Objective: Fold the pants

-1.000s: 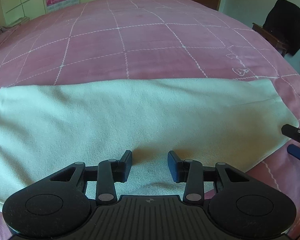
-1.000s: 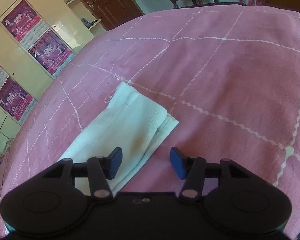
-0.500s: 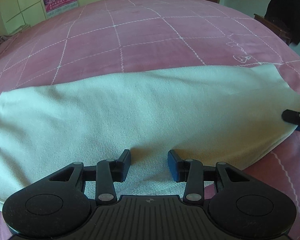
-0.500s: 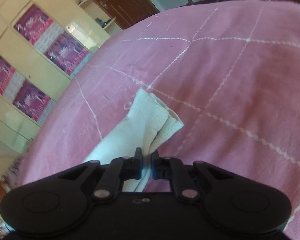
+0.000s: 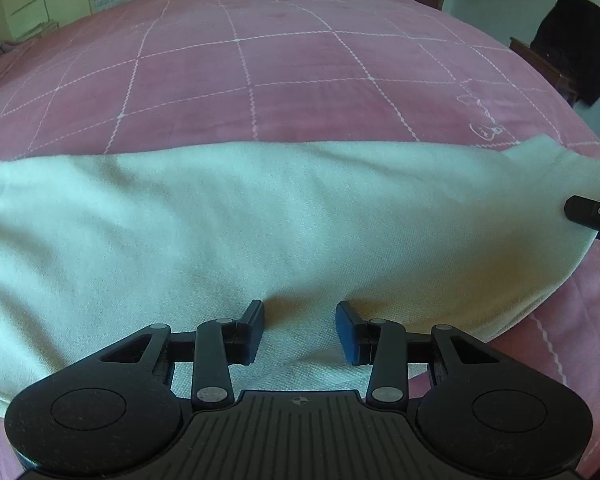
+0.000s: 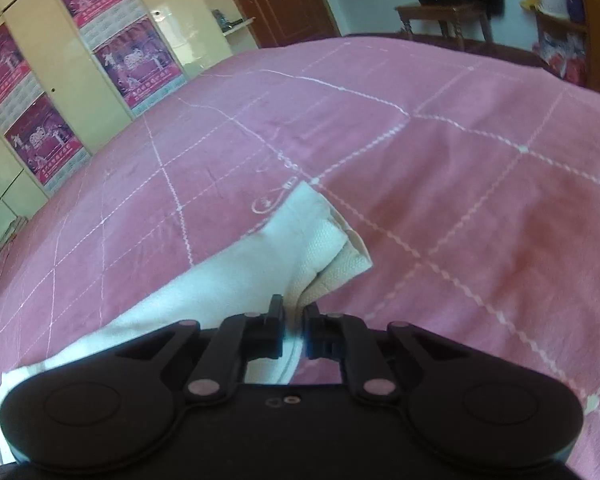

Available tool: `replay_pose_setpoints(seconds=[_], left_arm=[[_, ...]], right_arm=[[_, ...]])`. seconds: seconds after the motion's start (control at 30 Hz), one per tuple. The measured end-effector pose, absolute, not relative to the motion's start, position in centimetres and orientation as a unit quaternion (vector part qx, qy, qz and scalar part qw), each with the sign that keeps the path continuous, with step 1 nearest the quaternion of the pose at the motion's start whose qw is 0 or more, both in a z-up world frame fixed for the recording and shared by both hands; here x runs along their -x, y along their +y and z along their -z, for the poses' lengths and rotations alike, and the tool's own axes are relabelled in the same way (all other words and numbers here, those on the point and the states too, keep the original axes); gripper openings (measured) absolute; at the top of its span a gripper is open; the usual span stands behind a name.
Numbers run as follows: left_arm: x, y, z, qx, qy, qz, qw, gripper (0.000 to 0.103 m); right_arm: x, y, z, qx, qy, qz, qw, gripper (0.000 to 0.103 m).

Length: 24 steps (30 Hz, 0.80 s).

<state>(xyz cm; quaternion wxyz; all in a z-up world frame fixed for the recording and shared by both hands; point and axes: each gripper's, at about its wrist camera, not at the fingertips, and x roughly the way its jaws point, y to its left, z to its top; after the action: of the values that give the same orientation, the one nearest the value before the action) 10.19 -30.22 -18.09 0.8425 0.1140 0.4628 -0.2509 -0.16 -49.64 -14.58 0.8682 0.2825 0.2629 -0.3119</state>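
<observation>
Since a second ago the right gripper [image 6: 293,326] has gone from spread apart over the pants [image 5: 260,224] to clamped on the fabric near their cuff end, and that end now stands lifted and bunched off the bed [image 5: 300,80]. From the left wrist view, the pale pants lie stretched crosswise on the pink checked bedspread, close to the bed's near edge, with their right end raised where the right gripper's tip [image 5: 592,212] pinches it at the frame's edge. Meanwhile the left gripper [image 5: 300,330] rests on the pants near their middle, its jaws partly apart with cloth lying flat between them, gripping nothing. Beyond the bed's far corner a dark garment hangs over a chair [image 5: 576,64].
</observation>
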Motion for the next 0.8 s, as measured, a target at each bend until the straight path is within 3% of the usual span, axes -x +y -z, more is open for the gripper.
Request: replay_pose_setpoints(seconds=[0.37, 0.57, 0.63, 0.7, 0.77, 0.8], left_arm=[[-14.6, -16.8, 16.0, -0.019, 0.46, 0.164, 0.872, 0.04], [-17.2, -9.5, 16.8, 0.015, 0.469, 0.101, 0.877, 0.04], [-17.7, -8.5, 17.1, 0.031, 0.483, 0.104, 0.869, 0.04], [-17.7, -8.3, 17.4, 0.054, 0.493, 0.119, 0.86, 0.041], [-17.7, -8.6, 17.6, 0.084, 0.505, 0.139, 0.848, 0.041], [-17.8, -8.8, 17.7, 0.099, 0.514, 0.147, 0.84, 0.041]], right_arm=[[-6.7, -37.9, 9.5, -0.18, 0.26, 0.161, 0.935, 0.009], [-11.0, -29.7, 12.6, -0.145, 0.324, 0.061, 0.933, 0.011], [-12.1, -27.6, 15.3, -0.129, 0.376, 0.053, 0.916, 0.022], [-12.4, -26.4, 17.0, -0.098, 0.403, 0.058, 0.908, 0.027], [-11.6, -25.5, 16.5, -0.081, 0.396, 0.043, 0.914, 0.05], [-11.4, -25.6, 15.9, -0.088, 0.395, 0.031, 0.914, 0.07]])
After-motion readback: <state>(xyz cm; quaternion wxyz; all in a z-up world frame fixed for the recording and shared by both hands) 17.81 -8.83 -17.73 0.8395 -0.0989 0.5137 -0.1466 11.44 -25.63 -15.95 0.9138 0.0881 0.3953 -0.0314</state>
